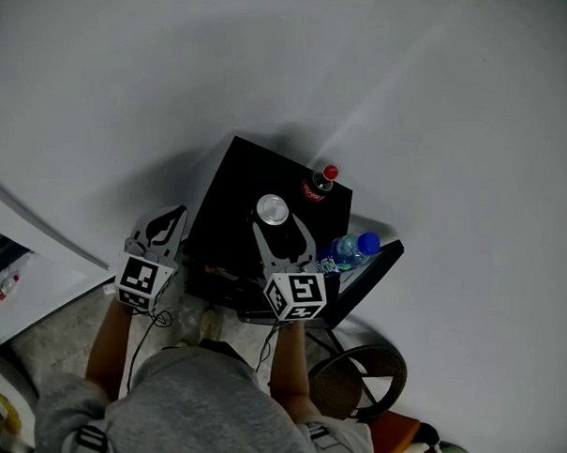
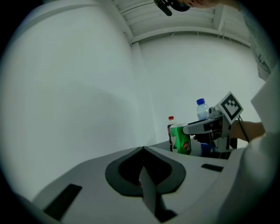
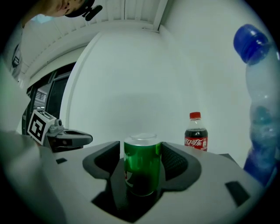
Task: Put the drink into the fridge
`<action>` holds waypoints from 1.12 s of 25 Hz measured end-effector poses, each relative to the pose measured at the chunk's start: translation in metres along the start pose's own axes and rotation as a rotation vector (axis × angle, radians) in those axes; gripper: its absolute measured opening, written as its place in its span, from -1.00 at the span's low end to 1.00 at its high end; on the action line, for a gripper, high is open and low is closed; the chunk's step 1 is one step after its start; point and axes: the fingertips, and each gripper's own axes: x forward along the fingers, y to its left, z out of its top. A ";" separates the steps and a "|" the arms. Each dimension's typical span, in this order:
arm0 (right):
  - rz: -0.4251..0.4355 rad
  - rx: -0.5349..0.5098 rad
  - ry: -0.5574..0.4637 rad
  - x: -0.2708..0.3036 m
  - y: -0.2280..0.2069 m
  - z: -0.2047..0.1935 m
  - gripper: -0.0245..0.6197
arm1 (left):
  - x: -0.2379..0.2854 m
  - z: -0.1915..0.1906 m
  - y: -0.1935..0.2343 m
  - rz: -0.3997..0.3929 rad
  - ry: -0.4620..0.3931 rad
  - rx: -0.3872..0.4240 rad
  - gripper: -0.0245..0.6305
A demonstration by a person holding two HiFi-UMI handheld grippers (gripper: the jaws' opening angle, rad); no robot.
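Observation:
A green drink can (image 1: 273, 209) (image 3: 142, 164) stands upright on top of a black cabinet (image 1: 234, 186). My right gripper (image 1: 281, 228) (image 3: 141, 153) is open, one jaw on each side of the can, close to it. A cola bottle (image 1: 320, 183) (image 3: 195, 133) with a red cap stands behind the can, at the cabinet's far corner. A blue-capped water bottle (image 1: 353, 250) (image 3: 260, 109) is just right of the right gripper. My left gripper (image 1: 171, 216) (image 2: 142, 151) is shut and empty, off the cabinet's left edge. From there the can (image 2: 180, 139) shows between the right gripper's fingers.
The cabinet stands against a plain white wall. A black panel (image 1: 380, 267) juts out at its right side. A round dark stool (image 1: 357, 379) sits on the floor to my right, and a white appliance (image 1: 23, 275) stands to my left.

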 end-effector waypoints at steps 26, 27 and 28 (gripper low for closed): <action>0.105 0.001 0.019 0.041 0.000 0.000 0.10 | 0.017 -0.004 0.029 0.077 0.021 -0.016 -0.91; 0.104 0.001 0.018 0.041 0.000 0.000 0.10 | 0.017 -0.004 0.028 0.076 0.020 -0.016 -0.92; 0.103 0.002 0.016 0.041 0.000 0.000 0.12 | 0.017 -0.004 0.027 0.074 0.019 -0.017 -0.91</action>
